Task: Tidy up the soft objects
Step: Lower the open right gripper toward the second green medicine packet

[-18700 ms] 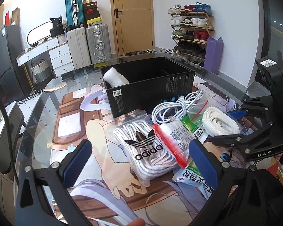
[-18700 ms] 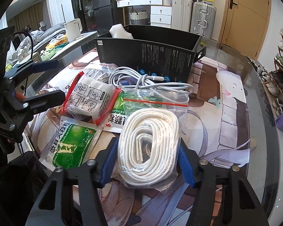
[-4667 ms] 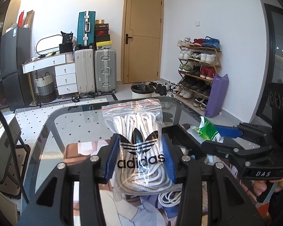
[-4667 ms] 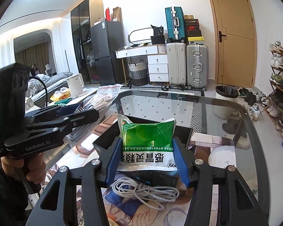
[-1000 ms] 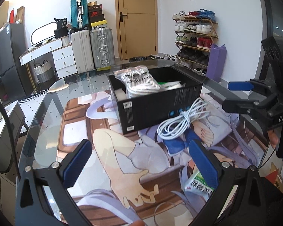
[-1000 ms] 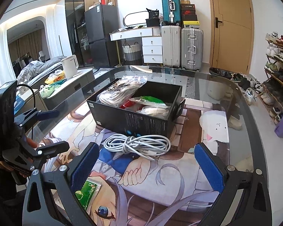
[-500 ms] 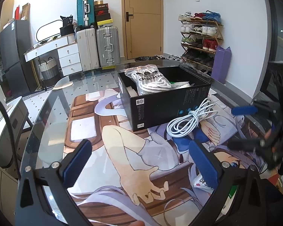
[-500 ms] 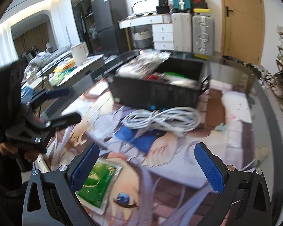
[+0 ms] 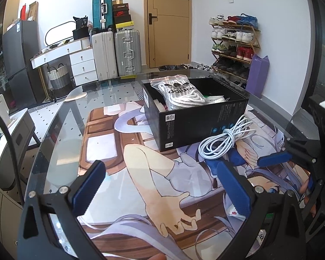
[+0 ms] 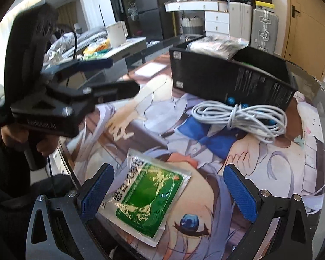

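Hovering low with its jaws spread wide and empty, the right gripper (image 10: 169, 189) has swung down in the last second to frame the green sachet (image 10: 148, 197), which lies flat on the printed mat (image 10: 259, 173) at the table's near edge. Beside it, the left gripper (image 9: 162, 186) stays open and empty above the mat. Further off, the coiled white cable (image 10: 238, 113) rests against the black box (image 10: 234, 80), which already holds the bagged laces (image 9: 179, 93). Judgement: sachet next, then the cable.

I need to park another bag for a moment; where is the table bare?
Bare mat left of the black box, toward the table's far left edge. Crowded: the white cable against the box front, the green packet under the right gripper.
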`<move>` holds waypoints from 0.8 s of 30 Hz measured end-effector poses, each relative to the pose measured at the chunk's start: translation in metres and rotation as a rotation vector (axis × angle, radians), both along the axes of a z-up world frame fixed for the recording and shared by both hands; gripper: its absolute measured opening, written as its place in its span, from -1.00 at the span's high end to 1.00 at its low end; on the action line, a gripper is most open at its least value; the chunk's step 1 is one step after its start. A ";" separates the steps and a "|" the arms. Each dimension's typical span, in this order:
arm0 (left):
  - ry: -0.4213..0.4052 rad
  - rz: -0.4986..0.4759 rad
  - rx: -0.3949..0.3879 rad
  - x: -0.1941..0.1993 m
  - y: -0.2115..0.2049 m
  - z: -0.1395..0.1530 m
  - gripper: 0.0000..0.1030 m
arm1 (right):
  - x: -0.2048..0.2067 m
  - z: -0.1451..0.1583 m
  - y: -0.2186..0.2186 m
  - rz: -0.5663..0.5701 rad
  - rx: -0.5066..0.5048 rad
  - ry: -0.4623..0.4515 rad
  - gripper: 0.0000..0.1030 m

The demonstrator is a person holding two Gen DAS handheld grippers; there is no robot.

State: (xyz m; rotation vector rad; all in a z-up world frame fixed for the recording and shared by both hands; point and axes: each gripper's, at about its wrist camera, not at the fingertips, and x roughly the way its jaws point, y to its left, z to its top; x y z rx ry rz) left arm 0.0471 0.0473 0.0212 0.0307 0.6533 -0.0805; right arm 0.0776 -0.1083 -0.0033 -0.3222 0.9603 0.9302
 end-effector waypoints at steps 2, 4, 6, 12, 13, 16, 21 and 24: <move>0.001 0.001 0.000 0.000 0.000 -0.001 -1.00 | 0.000 -0.006 0.001 0.008 -0.029 0.004 -0.99; 0.003 -0.001 0.000 0.001 0.000 -0.001 -1.00 | 0.002 -0.009 -0.001 0.009 -0.043 0.011 -0.99; 0.005 -0.001 0.002 0.001 -0.001 -0.002 -1.00 | 0.006 -0.010 -0.005 -0.004 -0.051 0.006 -0.99; 0.007 -0.005 0.002 0.001 -0.002 -0.003 -1.00 | 0.028 -0.013 -0.024 -0.105 -0.069 -0.001 -0.99; 0.007 -0.006 0.002 0.001 -0.002 -0.004 -1.00 | 0.031 -0.013 -0.027 -0.125 -0.069 0.000 -0.99; 0.009 -0.006 0.002 0.001 -0.002 -0.004 -1.00 | 0.045 -0.013 -0.037 -0.209 -0.068 -0.011 -0.99; 0.013 -0.008 -0.002 0.001 -0.003 -0.006 -1.00 | 0.049 -0.012 -0.044 -0.208 -0.036 0.016 -0.99; 0.017 -0.012 -0.002 0.001 -0.004 -0.007 -1.00 | 0.046 -0.010 -0.047 -0.178 -0.028 0.025 -0.99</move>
